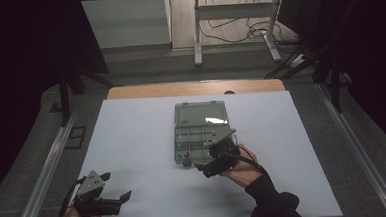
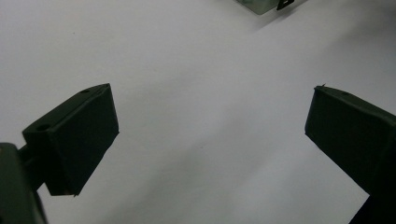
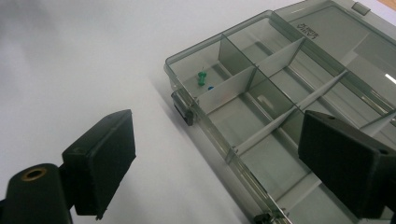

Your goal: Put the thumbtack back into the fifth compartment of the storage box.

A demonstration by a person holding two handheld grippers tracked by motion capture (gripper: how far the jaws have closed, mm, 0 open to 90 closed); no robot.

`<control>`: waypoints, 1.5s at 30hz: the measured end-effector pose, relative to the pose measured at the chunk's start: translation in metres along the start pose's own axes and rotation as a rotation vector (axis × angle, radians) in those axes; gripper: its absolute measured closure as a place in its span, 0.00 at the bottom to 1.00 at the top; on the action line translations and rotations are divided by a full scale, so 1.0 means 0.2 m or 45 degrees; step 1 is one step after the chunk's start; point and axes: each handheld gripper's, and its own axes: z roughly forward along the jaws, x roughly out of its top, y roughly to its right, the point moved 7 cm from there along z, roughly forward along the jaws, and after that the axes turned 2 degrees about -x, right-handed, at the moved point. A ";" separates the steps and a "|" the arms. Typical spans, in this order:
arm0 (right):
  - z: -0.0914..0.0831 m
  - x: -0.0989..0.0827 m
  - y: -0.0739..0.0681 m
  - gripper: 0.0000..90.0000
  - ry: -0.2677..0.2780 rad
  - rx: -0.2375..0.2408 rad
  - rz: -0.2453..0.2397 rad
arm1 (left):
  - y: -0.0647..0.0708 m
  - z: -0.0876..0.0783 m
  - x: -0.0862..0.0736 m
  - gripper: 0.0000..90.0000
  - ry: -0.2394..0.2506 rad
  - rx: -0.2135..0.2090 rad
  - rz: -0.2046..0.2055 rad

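A clear grey compartment box [image 1: 201,133] lies open mid-table, its lid folded away toward the far side. In the right gripper view the box [image 3: 280,107] shows several divided cells. A green push pin [image 3: 201,77] and a small blue bit [image 3: 210,87] lie in the corner cell beside the dark latch [image 3: 182,107]. My right gripper [image 1: 200,170] hovers at the box's near edge, jaws open and empty [image 3: 219,140]. My left gripper [image 1: 116,185] rests at the near left of the white surface, open with nothing between its jaws [image 2: 210,116].
The white sheet [image 1: 142,141] covers the table, with a wooden strip [image 1: 195,88] along its far edge. Metal rails [image 1: 49,166] run along both sides. A white metal frame [image 1: 233,11] and floor cables [image 1: 247,33] stand beyond the table.
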 end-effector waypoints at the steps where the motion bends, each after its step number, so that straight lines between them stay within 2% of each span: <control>1: 0.00 0.00 0.00 0.11 0.006 -0.003 -0.009 | 0.00 0.00 0.00 0.03 0.001 0.000 -0.001; 12: -0.06 -0.02 -0.01 0.04 0.008 -0.016 -0.023 | 0.00 0.00 0.00 0.03 0.003 0.000 -0.002; 15: -0.07 -0.03 -0.01 0.03 0.012 -0.021 -0.004 | 0.00 0.00 0.00 0.03 0.001 0.001 0.001; 27: -0.11 -0.07 0.00 0.00 0.012 -0.052 -0.024 | 0.00 0.00 0.00 0.03 0.003 0.001 -0.001; 39: -0.17 -0.13 0.00 0.00 0.024 -0.081 0.014 | 0.00 0.00 0.00 0.03 0.004 -0.001 -0.005; 45: -0.21 -0.18 0.04 0.00 0.031 -0.122 0.024 | 0.00 0.00 0.00 0.03 0.001 0.000 -0.005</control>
